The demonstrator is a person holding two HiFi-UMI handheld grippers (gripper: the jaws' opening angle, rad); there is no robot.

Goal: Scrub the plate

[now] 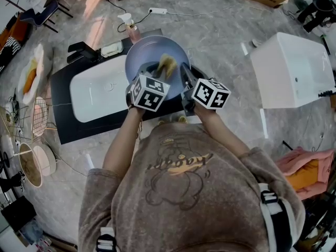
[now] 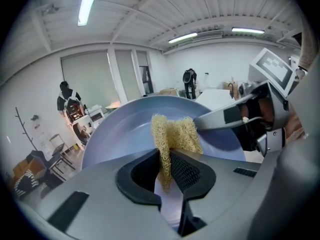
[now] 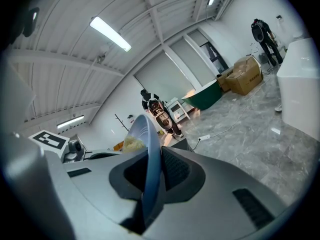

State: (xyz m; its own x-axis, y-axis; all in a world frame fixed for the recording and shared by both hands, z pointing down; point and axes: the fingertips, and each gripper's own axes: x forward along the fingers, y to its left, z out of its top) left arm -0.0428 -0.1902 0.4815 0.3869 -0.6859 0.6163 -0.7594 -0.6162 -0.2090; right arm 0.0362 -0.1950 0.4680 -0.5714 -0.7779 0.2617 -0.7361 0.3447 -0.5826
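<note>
Seen at upper centre of the head view: a blue plate (image 1: 152, 54) tipped up on edge just above the right end of a white sink (image 1: 100, 96), pinched at its lower rim by the narrow-set jaws of the right gripper (image 3: 151, 171). Pressed to its face with a yellow mesh scrubber (image 2: 172, 134), itself clamped tight in the left gripper (image 2: 167, 169). Looks mid-scrub, no more: no foam or dirt to make out – probably leaves more of the face, the rim and a rinse.
</note>
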